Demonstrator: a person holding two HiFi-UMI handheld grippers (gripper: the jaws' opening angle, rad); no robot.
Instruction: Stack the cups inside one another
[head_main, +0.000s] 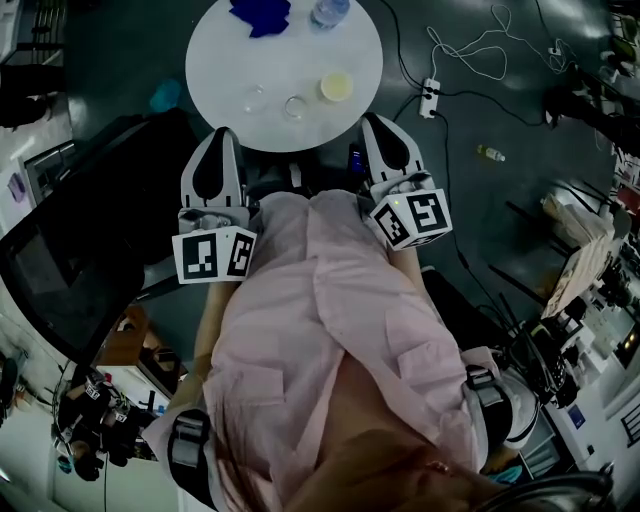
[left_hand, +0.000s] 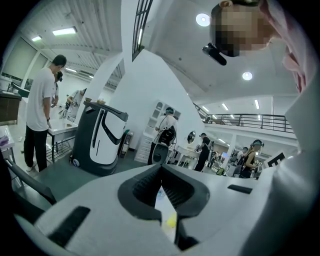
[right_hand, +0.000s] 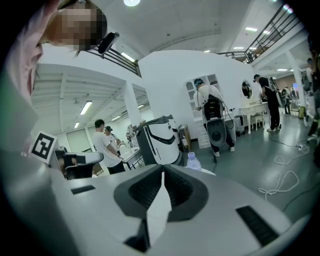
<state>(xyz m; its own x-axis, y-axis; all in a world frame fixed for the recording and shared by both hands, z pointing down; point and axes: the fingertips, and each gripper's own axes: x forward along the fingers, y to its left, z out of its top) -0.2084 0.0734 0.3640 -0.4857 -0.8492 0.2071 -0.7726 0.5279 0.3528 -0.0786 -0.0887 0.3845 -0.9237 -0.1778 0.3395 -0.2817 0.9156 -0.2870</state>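
A round white table (head_main: 225, 60) stands ahead of me in the head view. Near its front edge sit two clear cups (head_main: 256, 99) (head_main: 295, 107) and a yellow cup (head_main: 336, 86), each apart from the others. My left gripper (head_main: 222, 132) hovers at the table's near left edge, its jaws shut with nothing in them. My right gripper (head_main: 368, 118) is at the near right edge, also shut and empty. In the left gripper view the gripper (left_hand: 161, 167) has its tips together, and the yellow cup (left_hand: 171, 220) shows through the slit below them. The right gripper (right_hand: 163, 170) looks the same.
A blue cloth (head_main: 262, 14) and a water bottle (head_main: 329, 11) lie at the table's far side. A power strip (head_main: 430, 97) with cables and a small bottle (head_main: 490, 153) are on the floor to the right. A black-and-white machine (left_hand: 100, 142) and several people stand beyond.
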